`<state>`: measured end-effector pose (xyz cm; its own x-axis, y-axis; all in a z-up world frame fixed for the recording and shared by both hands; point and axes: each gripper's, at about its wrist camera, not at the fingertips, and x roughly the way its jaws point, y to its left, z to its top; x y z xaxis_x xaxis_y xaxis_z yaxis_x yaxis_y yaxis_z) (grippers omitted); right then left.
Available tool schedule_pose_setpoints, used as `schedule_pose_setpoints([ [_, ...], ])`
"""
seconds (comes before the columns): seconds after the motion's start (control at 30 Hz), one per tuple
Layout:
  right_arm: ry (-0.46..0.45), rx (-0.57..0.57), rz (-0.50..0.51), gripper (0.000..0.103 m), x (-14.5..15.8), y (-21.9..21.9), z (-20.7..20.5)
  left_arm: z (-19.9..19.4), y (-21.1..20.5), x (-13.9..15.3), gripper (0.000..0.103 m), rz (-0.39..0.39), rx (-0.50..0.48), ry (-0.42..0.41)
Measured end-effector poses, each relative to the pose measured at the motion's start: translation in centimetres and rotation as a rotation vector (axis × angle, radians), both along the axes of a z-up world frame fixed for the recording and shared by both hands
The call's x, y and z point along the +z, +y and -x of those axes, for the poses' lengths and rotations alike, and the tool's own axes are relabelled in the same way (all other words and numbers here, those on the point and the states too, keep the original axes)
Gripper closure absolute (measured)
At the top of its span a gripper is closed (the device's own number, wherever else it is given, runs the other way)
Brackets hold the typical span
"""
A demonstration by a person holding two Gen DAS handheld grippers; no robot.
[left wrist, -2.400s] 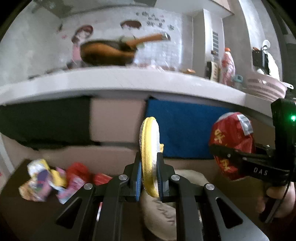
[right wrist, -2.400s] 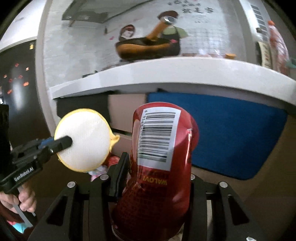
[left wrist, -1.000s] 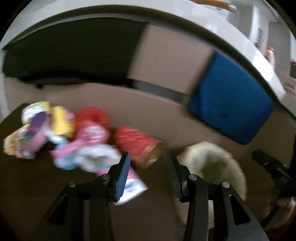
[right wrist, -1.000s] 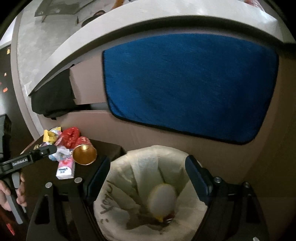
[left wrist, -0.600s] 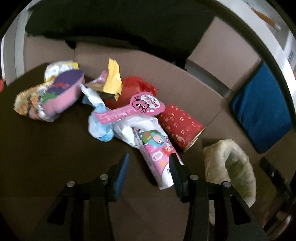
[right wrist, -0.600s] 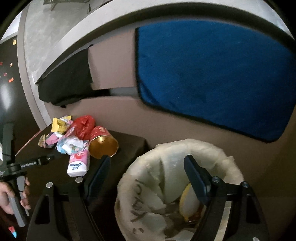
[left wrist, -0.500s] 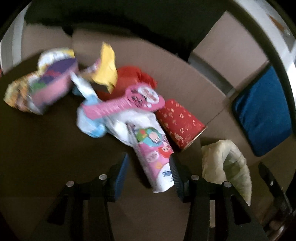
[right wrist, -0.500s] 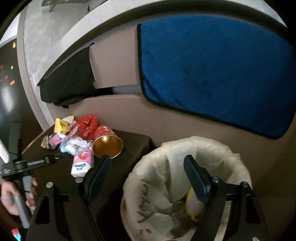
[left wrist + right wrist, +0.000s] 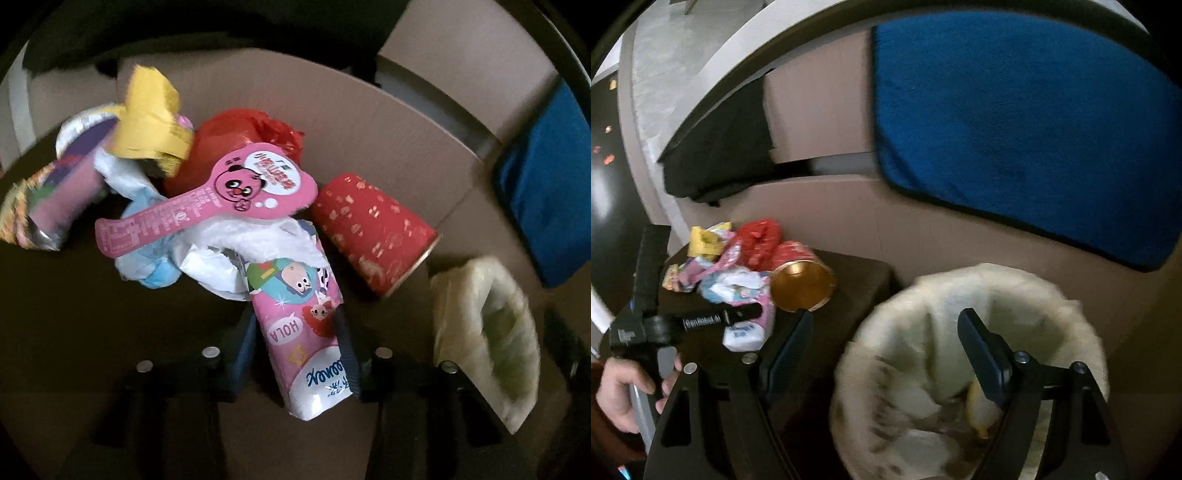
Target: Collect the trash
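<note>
Our left gripper (image 9: 295,325), jaws just narrowing, straddles the pink tissue pack (image 9: 303,332), contact unclear; our right gripper (image 9: 886,343) gapes empty above the bin (image 9: 960,288).

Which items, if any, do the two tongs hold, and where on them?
The left tongs straddle the lower half of the pink tissue pack, their jaws just closing; a firm grip cannot be told. The right tongs hold nothing.
</note>
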<state>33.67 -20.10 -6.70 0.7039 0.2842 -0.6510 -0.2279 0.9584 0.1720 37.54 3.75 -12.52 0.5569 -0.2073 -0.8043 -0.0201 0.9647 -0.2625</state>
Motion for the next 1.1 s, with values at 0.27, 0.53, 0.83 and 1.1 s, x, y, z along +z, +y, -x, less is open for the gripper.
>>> schedule_pose_setpoints([
  [0.27, 0.04, 0.173, 0.025, 0.025, -1.0, 7.8, -5.0, 6.2, 7.3, 1.2, 0.065, -0.037, -0.065, 0.023],
  [0.53, 0.105, 0.184, 0.105, 0.024, -4.3, 11.9, -10.5, 10.8, 16.1, 1.8, 0.065, -0.018, -0.027, 0.03],
  [0.83, 0.168, 0.269, -0.012, 0.033, -4.6, 13.1, -4.7, 12.9, 18.5, 2.3, 0.065, 0.101, 0.014, -0.053],
  [1.1, 0.126, 0.305, 0.013, 0.027, -3.4, 13.9, 1.7, 14.4, 17.9, 3.5, 0.064, 0.095, 0.013, -0.118],
])
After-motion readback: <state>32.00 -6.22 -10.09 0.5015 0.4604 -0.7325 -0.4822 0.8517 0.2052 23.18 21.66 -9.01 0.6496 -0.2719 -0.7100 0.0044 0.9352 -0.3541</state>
